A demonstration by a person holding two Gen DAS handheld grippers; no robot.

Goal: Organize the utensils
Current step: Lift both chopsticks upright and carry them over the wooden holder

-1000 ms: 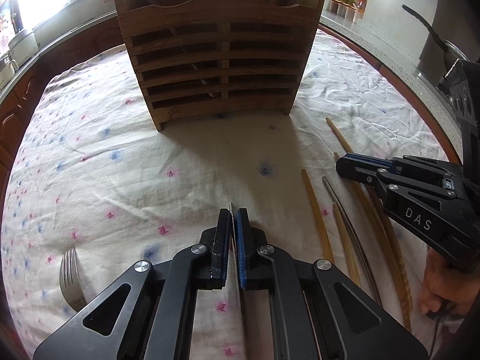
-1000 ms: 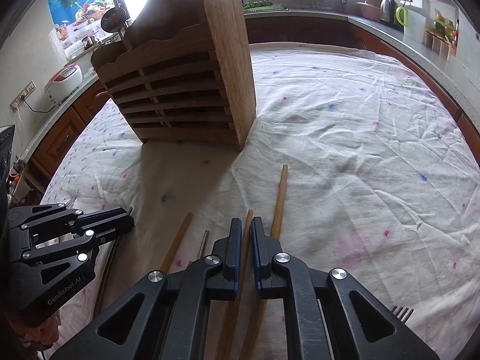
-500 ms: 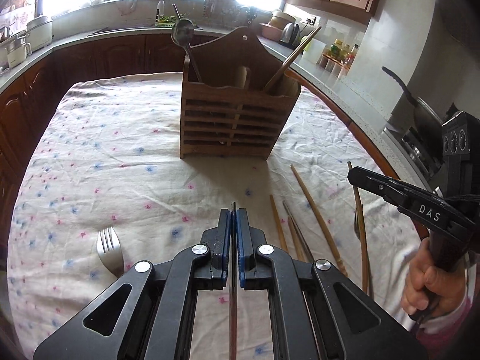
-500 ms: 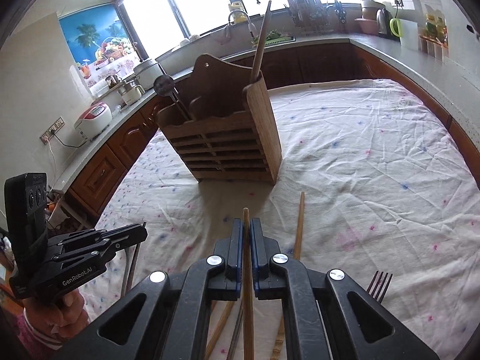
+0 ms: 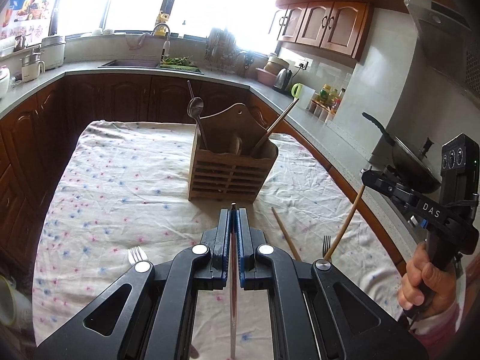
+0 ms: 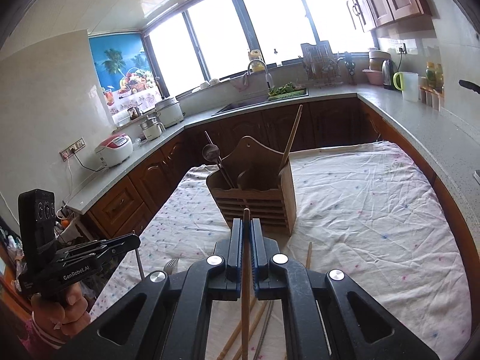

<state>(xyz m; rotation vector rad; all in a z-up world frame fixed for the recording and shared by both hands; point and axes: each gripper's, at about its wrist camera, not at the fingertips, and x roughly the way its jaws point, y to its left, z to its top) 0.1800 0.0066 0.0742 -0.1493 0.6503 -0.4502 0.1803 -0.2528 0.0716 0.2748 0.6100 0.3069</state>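
Observation:
A slatted wooden utensil holder (image 5: 231, 174) (image 6: 255, 198) stands upright on the flowered cloth, with a metal spoon (image 5: 195, 108) and a wooden chopstick (image 5: 279, 123) sticking out of it. My left gripper (image 5: 233, 213) is shut on a thin metal chopstick (image 5: 233, 270) that runs lengthwise between its jaws, raised above the cloth in front of the holder. My right gripper (image 6: 246, 223) is shut on a wooden chopstick (image 6: 246, 270), also lifted and pointing at the holder. Each gripper shows in the other's view: the right gripper (image 5: 367, 177) and the left gripper (image 6: 135, 240).
Two forks (image 5: 136, 255) (image 5: 326, 241) lie on the cloth (image 5: 120, 180). A loose wooden chopstick (image 5: 285, 234) and several more sticks (image 6: 255, 327) lie near me. Counters with a sink (image 6: 255, 99), rice cooker (image 6: 115, 150) and kettle ring the table; a wok (image 5: 414, 165) sits to the right.
Both grippers have lifted away from the cloth, each carrying its chopstick, and have tilted upwards. The holder now looks smaller and farther off. Both stay shut.

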